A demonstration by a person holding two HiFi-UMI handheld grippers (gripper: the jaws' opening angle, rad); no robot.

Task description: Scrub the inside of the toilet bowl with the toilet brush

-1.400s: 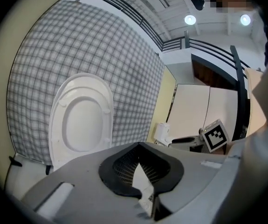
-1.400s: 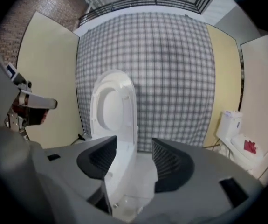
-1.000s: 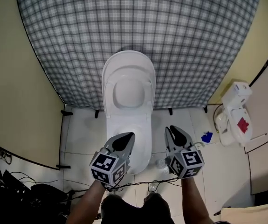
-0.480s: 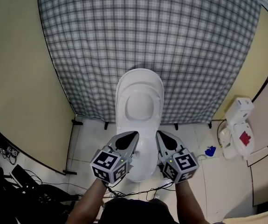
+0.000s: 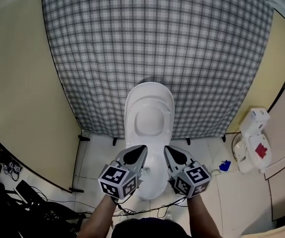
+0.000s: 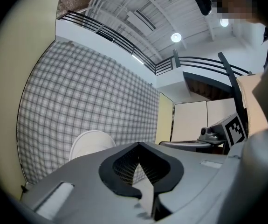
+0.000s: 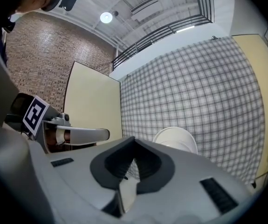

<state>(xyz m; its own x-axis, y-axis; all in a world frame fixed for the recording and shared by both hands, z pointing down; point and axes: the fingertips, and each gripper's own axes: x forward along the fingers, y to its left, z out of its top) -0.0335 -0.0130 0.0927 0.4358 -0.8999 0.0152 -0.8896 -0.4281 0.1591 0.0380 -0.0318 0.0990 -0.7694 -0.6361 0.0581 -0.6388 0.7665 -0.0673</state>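
Scrubbing not started: left gripper (image 5: 142, 149) and right gripper (image 5: 166, 149) jaws together, empty, over toilet (image 5: 149, 114); brush unheld.

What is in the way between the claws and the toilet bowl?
Nothing I can see. The left claw and right claw, both shut and empty, hang right over the front of the toilet bowl, and its lid looks raised.

No words, brands or numbers can be read anywhere. The cube (image 5: 116, 181) on the left gripper (image 5: 141, 149) and the one on the right gripper (image 5: 168, 150) show only black-and-white square marker patterns. At the frame's right edge, a white container (image 5: 254, 128) bears a red label (image 5: 260, 149) too small to read.
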